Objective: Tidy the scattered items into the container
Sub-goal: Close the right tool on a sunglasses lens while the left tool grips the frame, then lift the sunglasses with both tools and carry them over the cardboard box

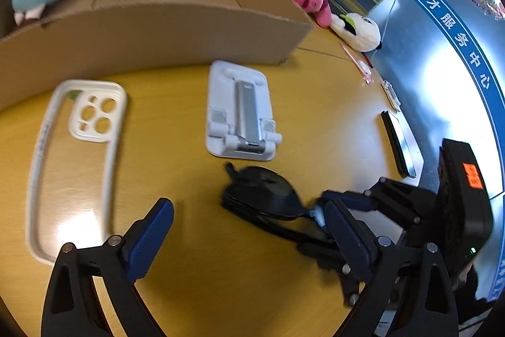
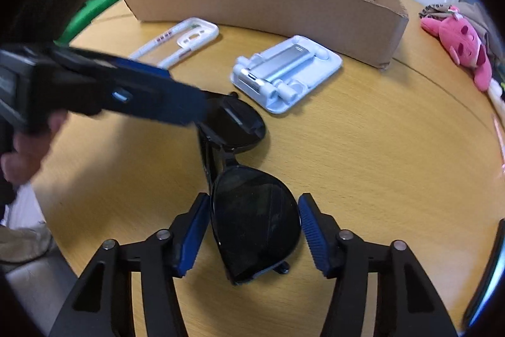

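Straddled the sunglasses [image 2: 252, 220] with right hand-held gripper [image 2: 252, 229], pads apart, not yet clamped; left hand-held gripper [image 1: 249, 239] wide apart. Next: clamp, lift into far cardboard box [image 2: 284, 8].

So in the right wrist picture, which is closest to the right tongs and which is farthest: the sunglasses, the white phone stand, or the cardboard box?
1. Sunglasses: one lens sits right between the right tongs.
2. White phone stand: further ahead, mid-table.
3. Cardboard box: farthest, behind the stand at the back of the table.
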The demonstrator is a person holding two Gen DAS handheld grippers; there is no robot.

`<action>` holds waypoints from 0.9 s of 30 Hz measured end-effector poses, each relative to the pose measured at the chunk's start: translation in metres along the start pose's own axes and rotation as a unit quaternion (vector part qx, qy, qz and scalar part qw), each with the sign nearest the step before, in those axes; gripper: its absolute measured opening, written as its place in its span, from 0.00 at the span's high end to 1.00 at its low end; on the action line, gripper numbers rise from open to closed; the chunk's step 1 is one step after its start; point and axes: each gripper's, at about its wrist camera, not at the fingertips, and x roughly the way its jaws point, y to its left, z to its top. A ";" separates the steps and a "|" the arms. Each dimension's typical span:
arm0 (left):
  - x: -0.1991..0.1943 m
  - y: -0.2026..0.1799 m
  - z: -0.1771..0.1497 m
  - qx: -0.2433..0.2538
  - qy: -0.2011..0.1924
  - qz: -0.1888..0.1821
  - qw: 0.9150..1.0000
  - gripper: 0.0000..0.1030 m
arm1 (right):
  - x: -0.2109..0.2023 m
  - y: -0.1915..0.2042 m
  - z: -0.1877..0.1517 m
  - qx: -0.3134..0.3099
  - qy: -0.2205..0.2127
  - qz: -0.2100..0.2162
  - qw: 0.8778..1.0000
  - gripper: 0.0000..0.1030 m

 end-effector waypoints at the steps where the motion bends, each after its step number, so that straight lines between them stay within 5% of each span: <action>1: 0.005 0.000 0.001 -0.004 0.008 -0.005 1.000 0.12 | -0.001 0.002 -0.001 0.003 -0.004 0.004 1.000 0.47; 6: 0.010 -0.001 0.002 -0.005 0.011 0.000 1.000 0.25 | -0.004 0.011 -0.004 0.008 -0.022 0.033 0.999 0.50; 11: 0.009 0.007 0.002 -0.008 0.008 0.021 1.000 0.51 | 0.001 0.029 -0.001 0.002 -0.029 0.040 0.999 0.49; 27: -0.019 0.021 -0.001 -0.022 -0.032 -0.006 0.999 0.61 | -0.017 0.037 -0.001 0.014 -0.057 0.058 0.997 0.50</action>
